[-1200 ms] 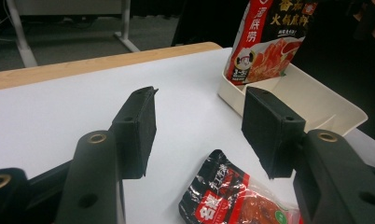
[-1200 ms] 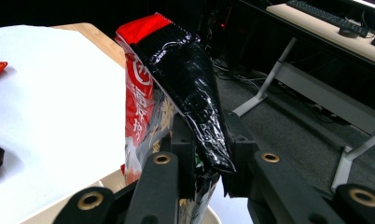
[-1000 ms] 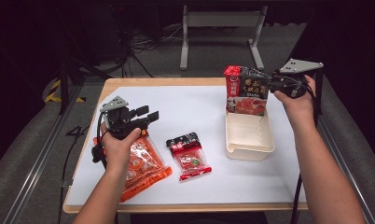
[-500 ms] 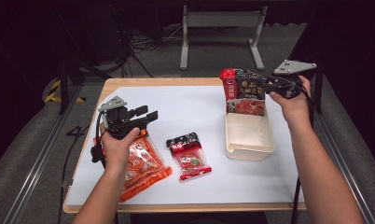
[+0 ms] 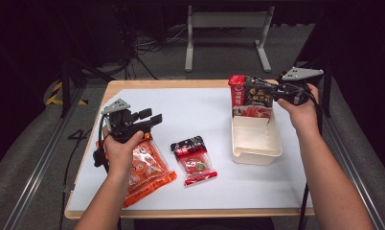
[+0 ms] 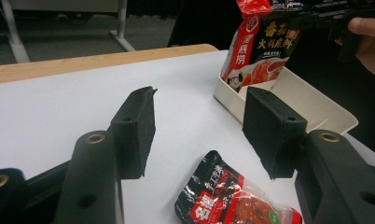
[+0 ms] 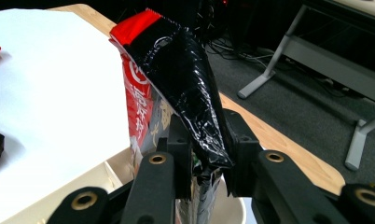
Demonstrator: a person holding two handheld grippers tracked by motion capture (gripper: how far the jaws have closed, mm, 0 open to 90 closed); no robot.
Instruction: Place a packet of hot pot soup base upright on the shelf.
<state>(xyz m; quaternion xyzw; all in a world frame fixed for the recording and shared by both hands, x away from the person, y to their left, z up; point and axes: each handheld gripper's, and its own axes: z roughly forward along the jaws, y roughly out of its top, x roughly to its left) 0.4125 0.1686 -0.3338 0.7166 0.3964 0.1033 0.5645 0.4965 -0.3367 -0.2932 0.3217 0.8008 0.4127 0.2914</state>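
My right gripper (image 5: pixel 277 93) is shut on the top edge of a red and black sauce packet (image 5: pixel 250 96), which hangs upright. The packet's lower end dips into the far end of a cream tray (image 5: pixel 255 154). In the right gripper view the pads pinch the crinkled black foil (image 7: pixel 176 70) at my right gripper (image 7: pixel 208 149). My left gripper (image 5: pixel 150 119) is held open above the table's left side, with nothing between its pads (image 6: pixel 134 126). A small red and black packet (image 5: pixel 194 160) lies flat at mid-table, and it also shows as the small packet (image 6: pixel 232 196) just below the left jaws.
A larger orange packet (image 5: pixel 147 167) lies flat on the white mat (image 5: pixel 200 110) under my left forearm. The wooden table edge (image 5: pixel 181 83) runs along the far side. Beyond it stand a metal frame (image 5: pixel 226 28) and floor cables.
My right gripper has edged slightly left with the sauce packet still in it. The left gripper has stayed where it was.
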